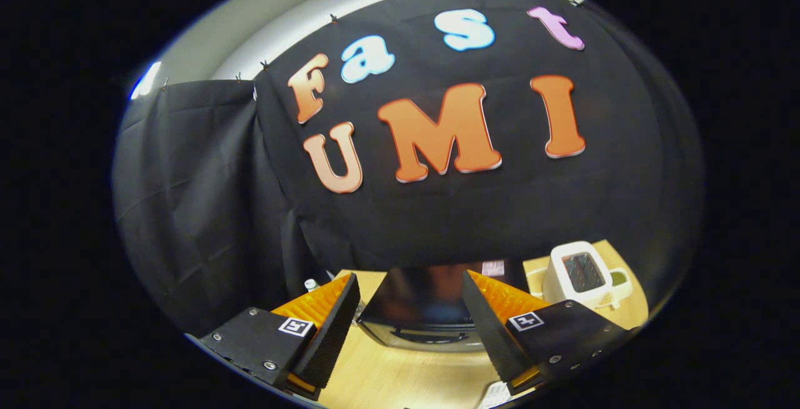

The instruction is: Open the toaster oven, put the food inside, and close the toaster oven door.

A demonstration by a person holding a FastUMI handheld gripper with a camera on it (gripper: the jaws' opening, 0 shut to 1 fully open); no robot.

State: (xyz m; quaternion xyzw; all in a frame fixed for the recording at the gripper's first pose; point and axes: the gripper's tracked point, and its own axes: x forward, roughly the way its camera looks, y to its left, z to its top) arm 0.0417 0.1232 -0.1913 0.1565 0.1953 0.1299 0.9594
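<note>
Gripper (pixel 409 318): fingers spread wide, ridged inner faces, holding nothing.
Toaster oven (pixel 420 312): dark glossy boxy body, curved handle, just ahead between the fingers.
Table (pixel 406 378): pale wood grain.
Toaster (pixel 578 274): white, rounded, off to the right beyond the fingers.

The toaster oven (pixel 420 309) shows just beyond the gripper (pixel 409 318), whose two fingers stand apart and hold nothing; each finger covers one of the oven's side edges, so its full width cannot be seen. Its dark top reflects a blurred glow, and the front, with what may be a handle, is too squeezed by the lens to make out. Whether the door is open or closed cannot be told. Left of the fingers, a small white-capped thing (pixel 310 284) peeks out, mostly hidden. A pale item behind the white toaster (pixel 578 274) is too small to name. The wooden table (pixel 400 378) is cut off below.
</note>
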